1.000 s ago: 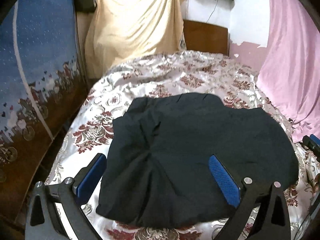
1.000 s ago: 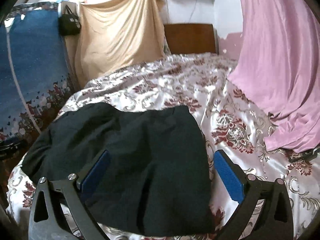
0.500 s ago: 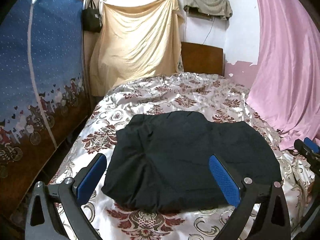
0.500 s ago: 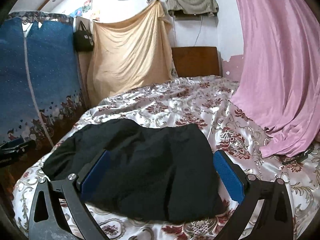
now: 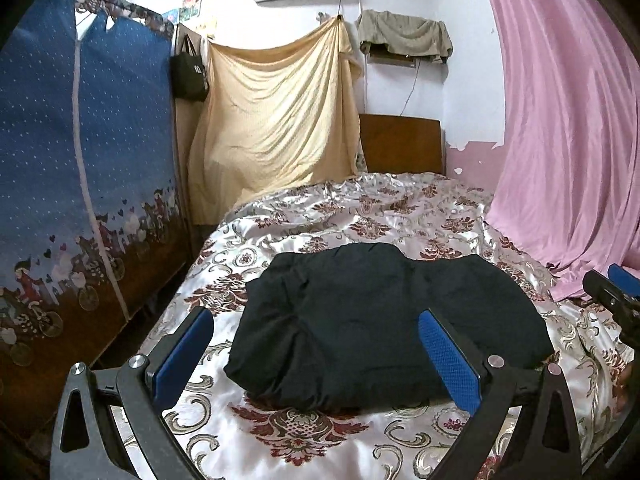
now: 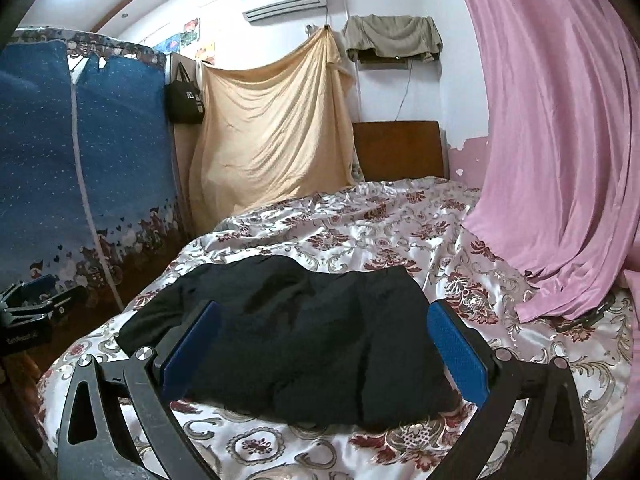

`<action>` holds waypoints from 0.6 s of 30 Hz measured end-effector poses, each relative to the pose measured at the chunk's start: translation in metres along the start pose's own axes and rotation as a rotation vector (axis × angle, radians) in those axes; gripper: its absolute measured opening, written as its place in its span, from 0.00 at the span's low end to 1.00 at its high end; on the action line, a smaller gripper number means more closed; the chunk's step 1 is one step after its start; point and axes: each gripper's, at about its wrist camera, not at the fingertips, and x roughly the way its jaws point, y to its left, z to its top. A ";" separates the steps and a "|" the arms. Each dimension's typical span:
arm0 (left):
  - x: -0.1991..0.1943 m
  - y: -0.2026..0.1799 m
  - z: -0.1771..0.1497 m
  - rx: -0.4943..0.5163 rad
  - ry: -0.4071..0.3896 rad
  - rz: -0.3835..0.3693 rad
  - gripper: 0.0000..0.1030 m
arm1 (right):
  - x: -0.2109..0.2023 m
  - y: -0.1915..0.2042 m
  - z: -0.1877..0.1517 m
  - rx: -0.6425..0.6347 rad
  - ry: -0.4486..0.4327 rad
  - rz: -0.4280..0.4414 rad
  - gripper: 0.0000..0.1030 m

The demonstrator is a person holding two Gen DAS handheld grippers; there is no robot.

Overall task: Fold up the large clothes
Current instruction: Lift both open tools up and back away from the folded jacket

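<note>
On the satin floral bed (image 5: 360, 216), a soft black garment (image 5: 384, 320) lies bunched and folded; left hand-held gripper (image 5: 316, 344) and right hand-held gripper (image 6: 324, 344) hover near it, spread wide, empty.

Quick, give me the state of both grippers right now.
Left gripper: open, holding nothing, above the dark garment on the bed.
Right gripper: open, holding nothing, above the same garment.
</note>
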 end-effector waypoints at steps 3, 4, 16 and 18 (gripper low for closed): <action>-0.007 0.000 -0.004 -0.005 -0.008 0.001 1.00 | -0.011 0.007 -0.004 -0.013 -0.007 0.006 0.99; -0.009 0.000 -0.006 -0.006 -0.007 -0.001 1.00 | -0.014 0.010 -0.006 -0.016 -0.010 0.007 0.99; -0.036 -0.007 -0.025 0.045 -0.053 0.034 1.00 | -0.049 0.027 -0.024 -0.018 -0.039 0.015 0.99; -0.041 -0.007 -0.027 0.045 -0.059 0.029 1.00 | -0.054 0.030 -0.026 -0.024 -0.038 0.016 0.99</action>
